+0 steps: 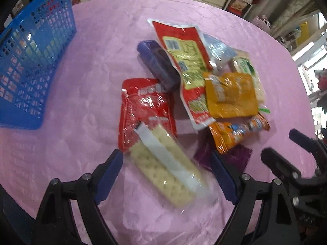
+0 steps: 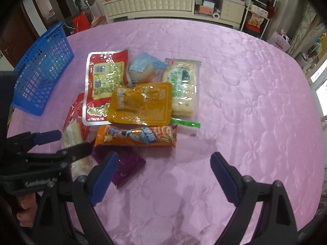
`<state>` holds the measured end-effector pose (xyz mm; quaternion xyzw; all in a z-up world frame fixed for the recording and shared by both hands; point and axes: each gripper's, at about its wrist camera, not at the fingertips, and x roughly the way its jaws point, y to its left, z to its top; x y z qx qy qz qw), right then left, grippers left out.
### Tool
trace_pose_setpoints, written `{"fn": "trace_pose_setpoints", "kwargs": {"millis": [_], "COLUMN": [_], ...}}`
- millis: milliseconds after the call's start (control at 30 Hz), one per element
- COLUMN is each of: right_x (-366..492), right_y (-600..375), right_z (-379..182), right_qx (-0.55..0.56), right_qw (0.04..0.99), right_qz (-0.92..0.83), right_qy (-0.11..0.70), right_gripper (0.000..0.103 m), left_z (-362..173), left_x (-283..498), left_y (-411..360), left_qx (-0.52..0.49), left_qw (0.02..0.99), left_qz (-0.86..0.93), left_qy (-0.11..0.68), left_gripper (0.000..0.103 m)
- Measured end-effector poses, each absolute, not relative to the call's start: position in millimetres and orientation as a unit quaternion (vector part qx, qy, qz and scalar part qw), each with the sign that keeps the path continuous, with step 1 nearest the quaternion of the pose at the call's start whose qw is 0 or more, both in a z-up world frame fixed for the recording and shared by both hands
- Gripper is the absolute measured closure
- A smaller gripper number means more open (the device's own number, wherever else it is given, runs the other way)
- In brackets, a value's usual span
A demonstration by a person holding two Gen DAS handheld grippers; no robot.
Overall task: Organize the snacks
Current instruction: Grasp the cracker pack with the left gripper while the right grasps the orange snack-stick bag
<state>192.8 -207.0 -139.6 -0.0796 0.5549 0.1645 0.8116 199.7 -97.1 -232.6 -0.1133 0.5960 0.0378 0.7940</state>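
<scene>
A pile of snack packets lies on the pink table (image 1: 92, 61). A clear pack of pale crackers (image 1: 163, 167) lies between the fingers of my open left gripper (image 1: 166, 159). It rests partly on a red packet (image 1: 143, 106). Behind are a dark blue pack (image 1: 157, 67), a red and yellow pouch (image 1: 184, 61), an orange-yellow pouch (image 1: 231, 94), an orange packet (image 2: 137, 135) and a purple packet (image 2: 124, 167). My right gripper (image 2: 163, 163) is open and empty over bare cloth, right of the purple packet. A blue basket (image 1: 30, 61) stands at the left.
A green-label cracker pack (image 2: 184, 85) and a light blue pack (image 2: 143, 65) lie at the back of the pile. The right gripper shows in the left wrist view (image 1: 286, 149). A white cabinet (image 2: 153, 4) and shelves stand beyond the table's far edge.
</scene>
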Motion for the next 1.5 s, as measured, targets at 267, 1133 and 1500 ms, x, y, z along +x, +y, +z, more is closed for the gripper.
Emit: {"fn": "trace_pose_setpoints", "kwargs": {"millis": [267, 1133, 1500], "right_x": [190.7, 189.7, 211.4], "right_y": [-210.0, -168.1, -150.5], "right_z": [-149.9, -134.1, -160.4], "right_qx": [-0.074, -0.17, -0.278], "right_qw": [0.8, 0.772, 0.715], "right_qz": [0.158, 0.242, 0.316], "right_qy": [0.574, 0.563, 0.558], "right_gripper": [0.009, 0.018, 0.034], "left_z": [-242.1, -198.4, -208.7], "left_x": [192.9, 147.7, 165.7], "left_y": [-87.9, -65.7, -85.5], "left_qx": [-0.101, -0.12, -0.093], "left_qw": [0.783, 0.809, 0.809], "left_qz": [0.05, -0.05, -0.071], "left_qy": [0.611, 0.573, 0.576], "left_gripper": [0.018, 0.048, 0.048]}}
